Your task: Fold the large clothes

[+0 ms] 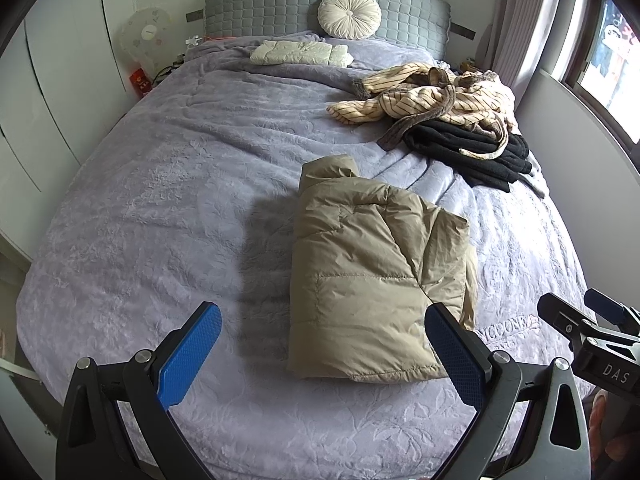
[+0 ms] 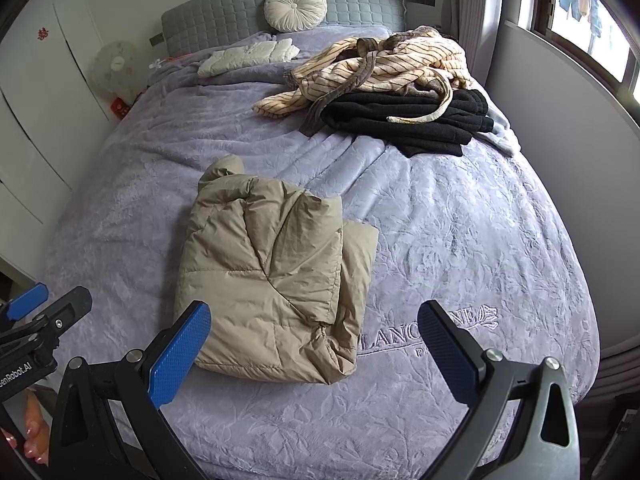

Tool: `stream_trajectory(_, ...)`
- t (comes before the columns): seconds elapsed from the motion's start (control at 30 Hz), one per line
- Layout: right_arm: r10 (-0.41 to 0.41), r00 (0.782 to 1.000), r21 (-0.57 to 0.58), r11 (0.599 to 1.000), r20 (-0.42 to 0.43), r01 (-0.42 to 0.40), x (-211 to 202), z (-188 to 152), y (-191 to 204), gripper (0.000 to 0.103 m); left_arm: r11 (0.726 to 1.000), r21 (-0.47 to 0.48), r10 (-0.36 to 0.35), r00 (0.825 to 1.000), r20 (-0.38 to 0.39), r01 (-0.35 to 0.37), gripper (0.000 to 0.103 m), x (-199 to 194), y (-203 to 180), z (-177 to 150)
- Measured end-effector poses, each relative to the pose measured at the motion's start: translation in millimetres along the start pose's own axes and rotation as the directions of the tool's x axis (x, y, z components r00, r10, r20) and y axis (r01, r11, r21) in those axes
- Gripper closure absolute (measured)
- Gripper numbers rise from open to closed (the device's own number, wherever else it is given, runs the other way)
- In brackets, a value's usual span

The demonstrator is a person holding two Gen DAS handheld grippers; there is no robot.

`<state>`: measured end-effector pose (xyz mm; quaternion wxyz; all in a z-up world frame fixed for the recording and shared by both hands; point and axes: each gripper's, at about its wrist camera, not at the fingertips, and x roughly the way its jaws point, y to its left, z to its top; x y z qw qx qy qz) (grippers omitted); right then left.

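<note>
Tan puffer jacket point(image 1: 372, 276) lies folded on lilac bedspread point(image 1: 160, 220), near foot of bed, centre. L gripper point(image 1: 324, 344) and R gripper point(image 2: 314, 350) both spread wide, empty, above cover just short of jacket. Striped robe point(image 2: 380, 66) heaped on black garment point(image 2: 404, 116) near headboard; embroidered lettering on cover partly hidden behind R finger.

Left gripper point(image 1: 324, 344): jaws spread wide, blue pads facing inward, nothing between them; held raised near the foot edge of the bed.
Right gripper point(image 2: 314, 344): jaws likewise spread wide, holding nothing, just beside the left one.
Fingertips point(image 2: 34, 446): a hand's, at the lower left of the right wrist view.
</note>
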<state>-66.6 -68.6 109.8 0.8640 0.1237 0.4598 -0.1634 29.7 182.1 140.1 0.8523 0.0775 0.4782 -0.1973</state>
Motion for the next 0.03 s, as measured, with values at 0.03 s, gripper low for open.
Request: stream_trajectory(0.03,0.000,1.000,-0.001,1.000,0.000,0.000,1.6,3.9,-1.3,0.000,1.000,0.001,0.002,1.000,-0.003,-0.002,0.001,0.4,0.2,0.2)
